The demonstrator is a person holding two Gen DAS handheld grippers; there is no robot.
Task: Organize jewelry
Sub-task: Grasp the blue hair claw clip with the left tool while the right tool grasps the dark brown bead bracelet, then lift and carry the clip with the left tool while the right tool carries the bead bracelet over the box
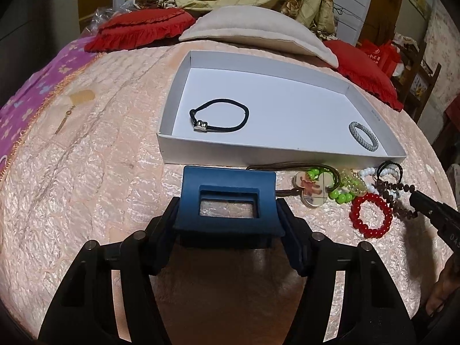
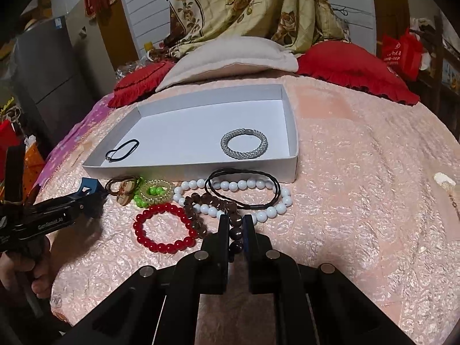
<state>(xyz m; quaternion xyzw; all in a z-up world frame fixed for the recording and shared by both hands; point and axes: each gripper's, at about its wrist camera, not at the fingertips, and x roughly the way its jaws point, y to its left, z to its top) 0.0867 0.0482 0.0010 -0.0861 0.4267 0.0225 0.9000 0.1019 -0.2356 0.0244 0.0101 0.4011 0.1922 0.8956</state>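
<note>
A white shallow box (image 1: 201,146) (image 2: 187,169) lies on the pink bedspread. In it are a black hair tie (image 1: 219,116) (image 2: 123,150) and a grey woven bracelet (image 1: 362,135) (image 2: 243,143). My left gripper (image 1: 228,215) is shut on a blue hair claw clip (image 1: 227,184) (image 2: 89,187), just in front of the box. My right gripper (image 2: 236,224) is shut on a dark brown bead bracelet (image 2: 201,204) (image 1: 399,195). Beside it lie a red bead bracelet (image 2: 164,227) (image 1: 371,215), a white bead necklace (image 2: 238,185), a black cord (image 2: 244,189) and green beads (image 2: 152,191) (image 1: 342,195).
A beige pillow (image 1: 253,31) and red cushions (image 1: 141,28) (image 2: 353,66) lie behind the box. A purple sheet (image 1: 26,109) covers the bed's left edge. A small gold pendant (image 1: 64,119) lies on the bedspread at the left. Red bags (image 2: 402,49) stand at the right.
</note>
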